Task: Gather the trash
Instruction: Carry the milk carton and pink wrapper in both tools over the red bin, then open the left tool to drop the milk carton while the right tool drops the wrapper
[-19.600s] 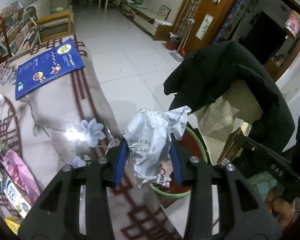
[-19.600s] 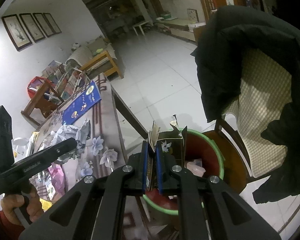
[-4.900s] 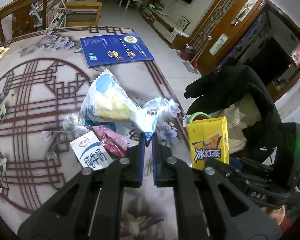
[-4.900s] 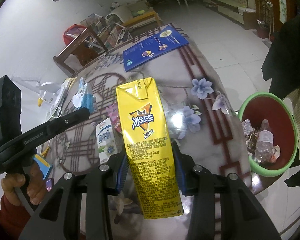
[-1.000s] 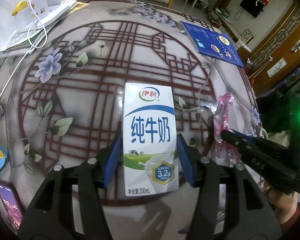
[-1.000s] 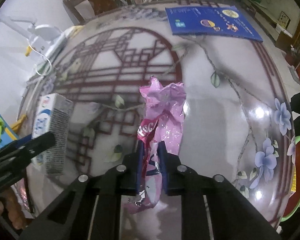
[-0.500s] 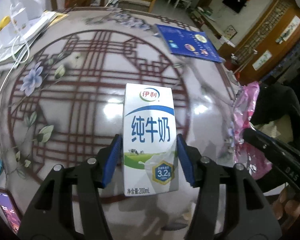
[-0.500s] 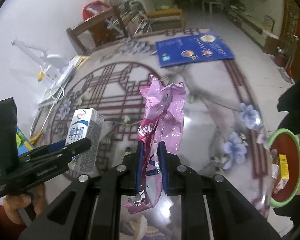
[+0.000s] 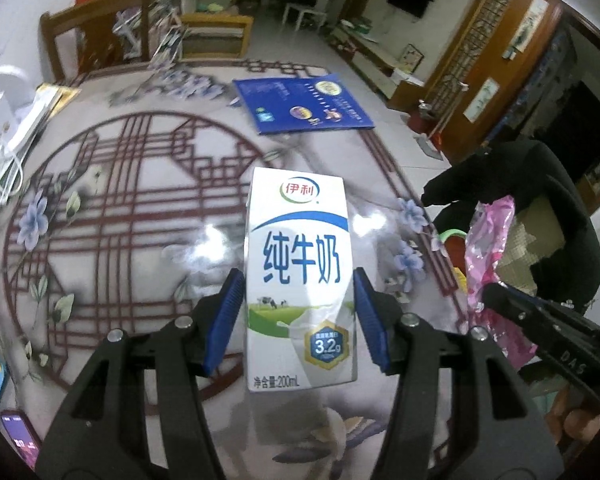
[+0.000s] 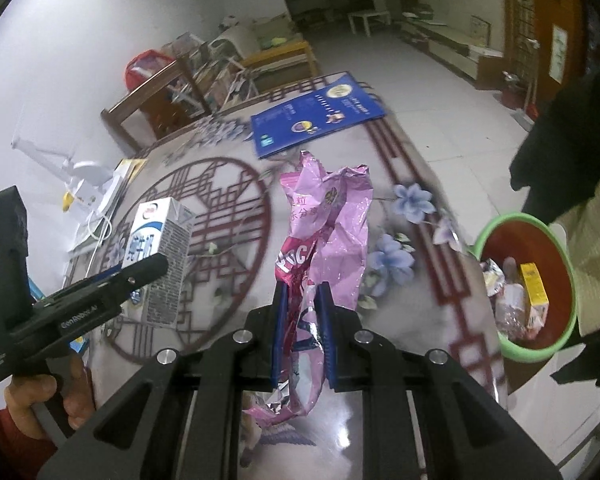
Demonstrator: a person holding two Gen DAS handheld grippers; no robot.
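In the left wrist view, the left gripper [image 9: 299, 316] was clamped on one milk carton [image 9: 300, 276] at frame centre, blue pads on its two side walls low down. The carton looked light and stiff, though likely to dent if squeezed hard.

In the right wrist view, the right gripper [image 10: 302, 330] pinched one pink snack wrapper [image 10: 326, 240] at centre, limp, crinkly and probably slippery, so a low, bunched hold suited it. One green-rimmed bin [image 10: 566, 264], at the right edge, held several discarded pieces.

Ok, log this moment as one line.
left gripper: shut on white-and-blue milk carton | right gripper: shut on crumpled pink foil wrapper | green-rimmed red bin: ahead right, holds trash
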